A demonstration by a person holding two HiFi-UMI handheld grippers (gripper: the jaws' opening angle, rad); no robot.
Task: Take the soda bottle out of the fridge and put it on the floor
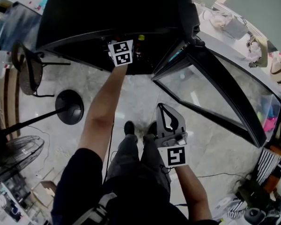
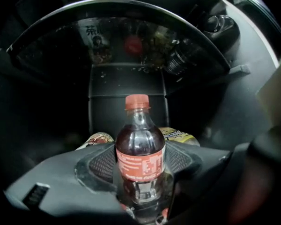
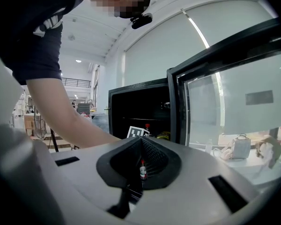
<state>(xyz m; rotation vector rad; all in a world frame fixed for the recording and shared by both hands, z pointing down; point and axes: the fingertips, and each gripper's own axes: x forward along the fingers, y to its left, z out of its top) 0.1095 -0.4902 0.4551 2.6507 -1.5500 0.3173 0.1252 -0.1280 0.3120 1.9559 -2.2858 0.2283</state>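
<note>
Jaws of left gripper point(image 2: 140, 165) clamp the round, red-capped soda bottle point(image 2: 137, 142); those of right gripper point(image 3: 141, 142) meet.

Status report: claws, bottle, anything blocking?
Left claw shut on soda bottle, upright inside fridge. Right claw shut, empty, outside. Door open; cans behind bottle.

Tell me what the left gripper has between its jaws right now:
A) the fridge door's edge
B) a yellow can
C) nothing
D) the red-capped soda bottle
D: the left gripper view shows the soda bottle upright inside the fridge, with the left gripper closed on it, one pad against each side of its labelled body.
</note>
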